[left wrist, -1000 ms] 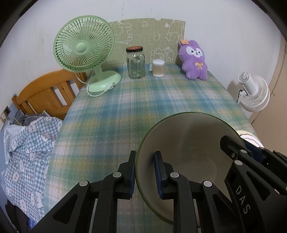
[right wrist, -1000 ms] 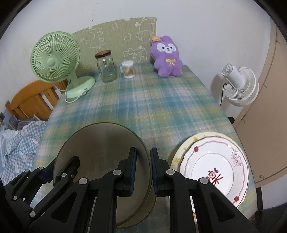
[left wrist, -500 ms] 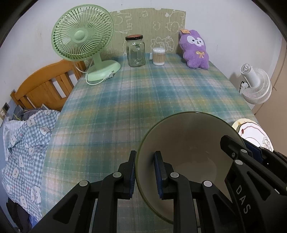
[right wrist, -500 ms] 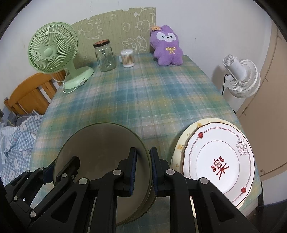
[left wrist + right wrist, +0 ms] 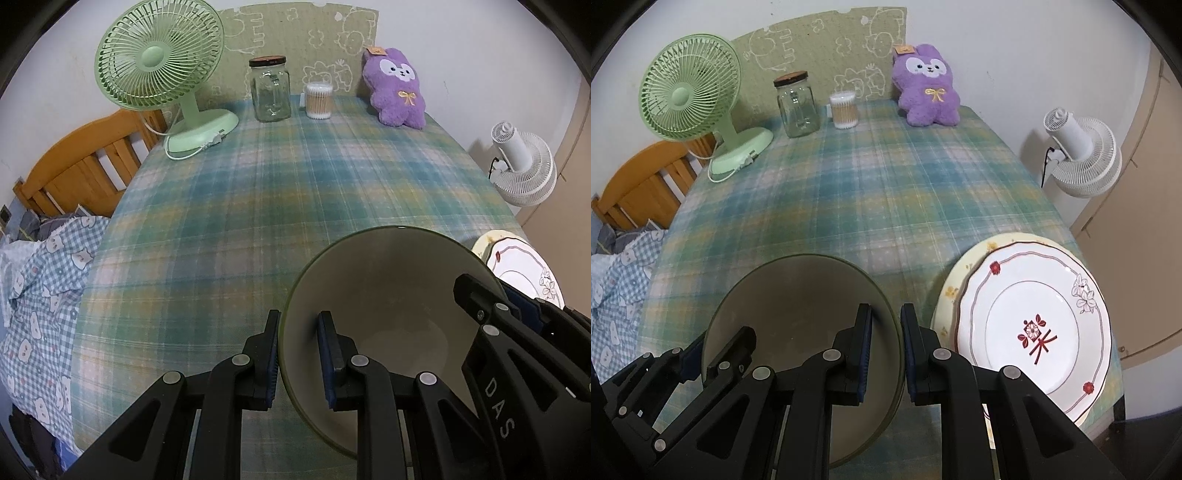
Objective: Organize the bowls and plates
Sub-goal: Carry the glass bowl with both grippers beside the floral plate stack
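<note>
A large bowl (image 5: 388, 295), green outside and cream inside, hangs above the plaid table near its front edge. My left gripper (image 5: 299, 354) is shut on the bowl's left rim. My right gripper (image 5: 886, 350) is shut on its right rim; the bowl (image 5: 798, 302) fills the lower left of the right wrist view. A white plate with red flowers (image 5: 1034, 317) lies stacked on a pale yellow plate (image 5: 964, 273) at the table's front right corner, just right of my right gripper. The stack's edge shows in the left wrist view (image 5: 517, 258).
At the table's far edge stand a green desk fan (image 5: 162, 74), a glass jar (image 5: 269, 88), a cotton swab tub (image 5: 318, 99) and a purple plush (image 5: 397, 92). A white fan (image 5: 1082, 155) stands off the right side. A wooden chair (image 5: 85, 162) and checked bedding (image 5: 40, 280) lie left.
Both grippers have risen with the bowl held between them, so more of the table and the plate stack shows. The grip on both rims is unchanged.
</note>
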Demonstrator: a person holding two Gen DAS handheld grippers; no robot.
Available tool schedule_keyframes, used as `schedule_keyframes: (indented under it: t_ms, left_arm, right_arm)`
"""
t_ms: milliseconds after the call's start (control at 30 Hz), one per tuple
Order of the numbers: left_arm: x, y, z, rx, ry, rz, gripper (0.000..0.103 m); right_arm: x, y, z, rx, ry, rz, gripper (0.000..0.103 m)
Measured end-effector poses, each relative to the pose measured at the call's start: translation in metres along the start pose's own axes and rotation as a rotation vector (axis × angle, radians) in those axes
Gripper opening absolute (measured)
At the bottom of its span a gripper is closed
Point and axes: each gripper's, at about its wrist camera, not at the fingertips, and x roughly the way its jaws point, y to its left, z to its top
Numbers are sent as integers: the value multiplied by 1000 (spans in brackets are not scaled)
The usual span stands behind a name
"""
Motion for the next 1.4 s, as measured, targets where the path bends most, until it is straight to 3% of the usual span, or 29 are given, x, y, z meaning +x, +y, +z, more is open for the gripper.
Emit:
schedule_keyframes:
  t_ms: [333, 567, 633, 700, 933, 1100, 1400]
  left_arm:
    - [0, 1, 3, -3, 12, -14, 18]
    - [-6, -1, 5, 22, 17, -61, 41]
    - [-8, -2, 4, 32, 11, -58, 43]
    - [-9, -1, 3, 27, 13, -54, 52]
    - [-5, 2, 3, 4, 28, -42, 58]
    - [3, 4, 4, -11, 45, -36, 58]
    - [16, 5, 5, -30, 82, -27, 58]
  right_arm:
    - [2, 0, 3, 1, 35, -3, 20]
    - [0, 1, 7, -4, 74, -11, 21]
    - [-1, 1, 7, -5, 84, -6, 21]
    - [-1, 1, 6, -11, 90, -2, 21]
    - [2, 1, 10, -36, 113, 3, 22]
    - [13, -2, 12, -38, 129, 15, 31]
    - [28, -2, 14, -42, 161, 61, 38]
